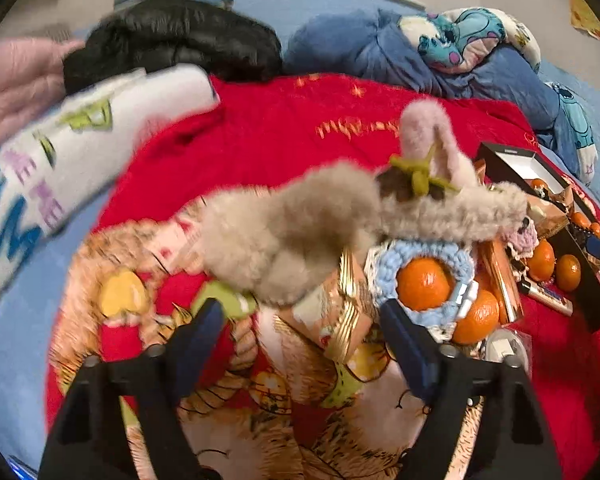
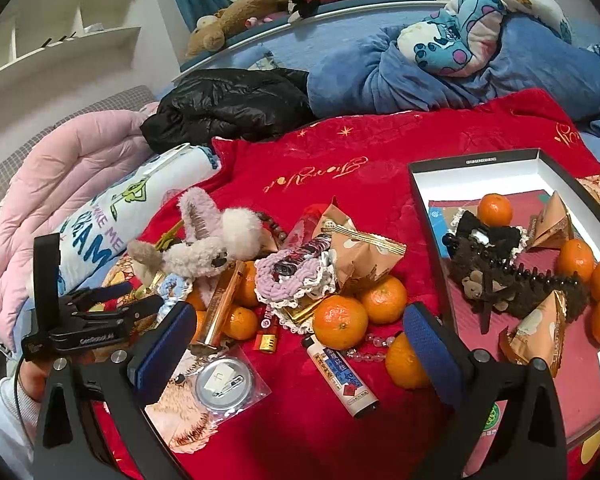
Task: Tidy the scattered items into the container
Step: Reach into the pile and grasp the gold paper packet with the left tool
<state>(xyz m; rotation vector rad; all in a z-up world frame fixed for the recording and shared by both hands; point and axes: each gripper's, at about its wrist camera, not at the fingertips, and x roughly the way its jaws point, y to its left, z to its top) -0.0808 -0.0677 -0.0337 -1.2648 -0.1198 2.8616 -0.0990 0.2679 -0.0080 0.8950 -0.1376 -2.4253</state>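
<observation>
A pile of scattered items lies on the red blanket [image 2: 340, 152]: a fluffy beige plush hair clip [image 1: 300, 232] [image 2: 208, 248], tangerines [image 2: 340, 320], a snack packet [image 2: 360, 256], a crochet coaster [image 2: 296, 276], a lighter [image 2: 342, 376] and a badge in a bag [image 2: 222, 380]. My left gripper [image 1: 300, 320] is open, just short of the plush clip; it also shows in the right wrist view [image 2: 128, 300]. My right gripper [image 2: 296, 344] is open above the lighter and tangerines. The box [image 2: 424, 208] at the right holds tangerines, packets and a brown clip [image 2: 500, 280].
A black jacket [image 2: 228, 104], a pink quilt [image 2: 68, 168], a white printed pillow [image 2: 132, 208] and blue bedding [image 2: 440, 80] with a Stitch plush surround the blanket. White shelves [image 2: 60, 40] stand at the back left.
</observation>
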